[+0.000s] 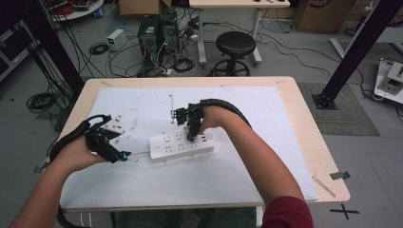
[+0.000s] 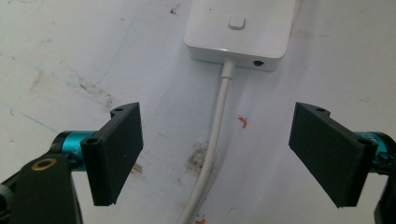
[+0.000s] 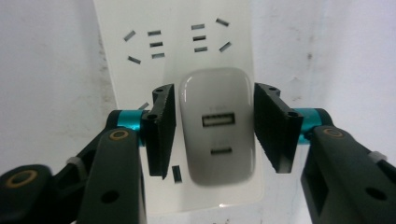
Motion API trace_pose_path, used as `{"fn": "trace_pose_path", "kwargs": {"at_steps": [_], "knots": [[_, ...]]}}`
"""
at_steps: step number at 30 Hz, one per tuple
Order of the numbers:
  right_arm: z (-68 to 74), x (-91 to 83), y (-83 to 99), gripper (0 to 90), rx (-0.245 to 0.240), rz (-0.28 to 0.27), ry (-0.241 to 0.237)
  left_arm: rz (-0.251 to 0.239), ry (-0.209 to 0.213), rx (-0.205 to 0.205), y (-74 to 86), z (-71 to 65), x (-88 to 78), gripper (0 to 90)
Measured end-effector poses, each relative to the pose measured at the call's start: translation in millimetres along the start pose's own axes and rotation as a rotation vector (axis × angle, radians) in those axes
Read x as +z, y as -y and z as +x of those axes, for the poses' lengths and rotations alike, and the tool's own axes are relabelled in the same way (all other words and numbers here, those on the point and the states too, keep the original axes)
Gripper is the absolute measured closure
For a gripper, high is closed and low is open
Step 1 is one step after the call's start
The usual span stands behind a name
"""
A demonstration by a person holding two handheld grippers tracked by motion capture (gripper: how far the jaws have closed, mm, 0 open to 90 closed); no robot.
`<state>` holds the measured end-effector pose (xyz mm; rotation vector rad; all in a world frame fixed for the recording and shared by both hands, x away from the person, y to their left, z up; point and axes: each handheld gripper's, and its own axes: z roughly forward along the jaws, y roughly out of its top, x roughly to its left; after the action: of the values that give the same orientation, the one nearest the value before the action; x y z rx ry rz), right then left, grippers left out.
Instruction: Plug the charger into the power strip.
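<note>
A white power strip (image 1: pixel 180 146) lies across the white mat (image 1: pixel 247 109) in the middle of the table. A white USB charger (image 3: pixel 217 126) is plugged into it. My right gripper (image 3: pixel 215 91) points down over the charger, one pad on each side and a thin gap beside the left pad (image 3: pixel 163 126), so it is open. In the high view the right gripper (image 1: pixel 191 137) hides the charger. My left gripper (image 2: pixel 218 109) is wide open, low over the strip's white cable (image 2: pixel 212 144) just short of the switch end (image 2: pixel 238 28). In the high view the left gripper (image 1: pixel 124 155) is at the strip's left end.
A small white block (image 1: pixel 114 126) lies on the mat just beyond my left hand. The wooden table (image 1: pixel 309 142) shows bare edges around the mat. Beyond the table are a black stool (image 1: pixel 235 47), computer towers (image 1: pixel 157 33) and loose cables on the floor.
</note>
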<state>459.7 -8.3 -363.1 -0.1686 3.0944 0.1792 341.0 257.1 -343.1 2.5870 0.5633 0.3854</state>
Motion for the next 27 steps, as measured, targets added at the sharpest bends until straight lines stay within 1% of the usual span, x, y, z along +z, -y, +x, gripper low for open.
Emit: {"fn": "trace_pose_path", "kwargs": {"at_steps": [1, 2, 3, 4, 5, 6, 7, 8, 9, 10, 11, 12, 13, 14, 15, 16, 17, 18, 19, 20, 21, 22, 23, 24, 25, 26, 27], "knots": [[0.0, 0.0, 0.0, 51.8, 0.000, 0.000, 0.000, 0.000, 0.000, 0.000, 0.0, 0.0, 0.0, 17.6], [0.3, -6.3, 3.9, 45.9, 0.018, -0.033, 0.009, -0.012, -0.002, 0.001, -0.2, 0.1, -1.1, 17.6], [0.3, -6.3, 3.9, 45.9, 0.018, -0.033, 0.009, -0.012, -0.002, 0.001, -0.2, 0.1, -1.1, 17.6], [2.2, -17.0, 11.5, 42.9, 0.059, -0.095, 0.002, -0.018, -0.006, 0.003, -0.3, 0.5, -1.7, 17.6], [4.8, -23.7, 17.2, 38.5, 0.101, -0.143, 0.013, -0.022, -0.008, 0.002, -0.3, 0.9, -2.0, 17.6], [5.7, -27.6, 21.9, 36.4, 0.133, -0.184, 0.008, -0.030, -0.010, 0.000, -0.3, 1.1, -1.9, 17.6], [5.7, -27.6, 21.9, 36.4, 0.133, -0.184, 0.008, -0.030, -0.010, 0.000, -0.3, 1.1, -1.9, 17.6], [7.3, -31.3, 27.9, 36.2, 0.174, -0.238, 0.002, -0.042, -0.015, 0.011, -0.8, 2.2, -2.7, 17.6], [11.8, -37.0, 37.0, 33.4, 0.223, -0.304, -0.005, -0.054, -0.017, 0.005, -1.1, 2.3, -2.8, 17.6], [11.8, -37.0, 37.0, 33.4, 0.223, -0.304, -0.005, -0.054, -0.017, 0.005, -1.1, 2.3, -2.8, 17.6], [14.4, -39.2, 41.0, 33.4, 0.243, -0.333, -0.001, -0.054, -0.017, 0.005, -1.1, 2.3, -2.8, 17.6], [14.4, -39.2, 41.0, 32.9, 0.243, -0.333, -0.001, -0.054, -0.017, 0.005, -1.1, 2.3, -2.8, 17.6], [26.3, -47.1, 57.3, 29.1, 0.289, -0.432, 0.013, -0.087, -0.020, 0.021, -3.3, 3.3, -3.5, 17.6], [26.3, -47.1, 57.3, 29.1, 0.289, -0.432, 0.013, -0.098, -0.020, 0.022, -3.7, 3.0, -3.5, 17.6], [31.4, -50.2, 63.6, 26.9, 0.318, -0.460, 0.020, -0.120, -0.018, 0.024, -4.2, 2.3, -3.8, 17.6], [35.2, -52.0, 67.2, 25.8, 0.337, -0.478, 0.025, -0.120, -0.018, 0.024, -4.2, 2.3, -3.8, 17.6], [35.2, -52.0, 67.2, 25.8, 0.337, -0.478, 0.025, -0.137, -0.019, 0.029, -4.5, 1.9, -4.4, 17.6], [39.4, -53.5, 71.9, 25.0, 0.342, -0.509, 0.032, -0.145, -0.015, 0.035, -4.5, 2.0, -5.0, 17.6], [43.8, -54.7, 75.3, 24.4, 0.356, -0.520, 0.042, -0.161, -0.012, 0.033, -4.6, 1.8, -5.2, 17.6], [43.8, -54.7, 75.3, 24.4, 0.356, -0.520, 0.042, -0.161, -0.012, 0.033, -4.6, 1.8, -5.2, 17.6], [57.2, -57.2, 86.7, 22.0, 0.384, -0.563, 0.052, -0.193, -0.008, 0.033, -4.5, 1.6, -5.8, 17.6], [57.2, -57.2, 86.7, 22.0, 0.384, -0.563, 0.052, -0.216, -0.006, 0.026, -4.3, 1.5, -5.7, 17.6], [61.5, -57.9, 90.4, 21.2, 0.398, -0.576, 0.063, -0.232, -0.003, 0.029, -4.3, 1.7, -6.1, 17.6], [65.3, -58.1, 94.5, 21.2, 0.403, -0.594, 0.067, -0.262, 0.004, 0.021, -4.1, 1.5, -5.7, 17.6], [69.6, -58.5, 98.5, 21.2, 0.414, -0.605, 0.061, -0.277, 0.012, 0.022, -4.1, 2.2, -6.1, 17.6], [69.6, -58.5, 98.5, 21.2, 0.414, -0.605, 0.061, -0.277, 0.012, 0.022, -4.1, 2.2, -6.1, 17.6], [72.8, -58.2, 102.9, 21.2, 0.414, -0.621, 0.063, -0.277, 0.012, 0.022, -4.1, 2.2, -6.1, 17.6]]}}
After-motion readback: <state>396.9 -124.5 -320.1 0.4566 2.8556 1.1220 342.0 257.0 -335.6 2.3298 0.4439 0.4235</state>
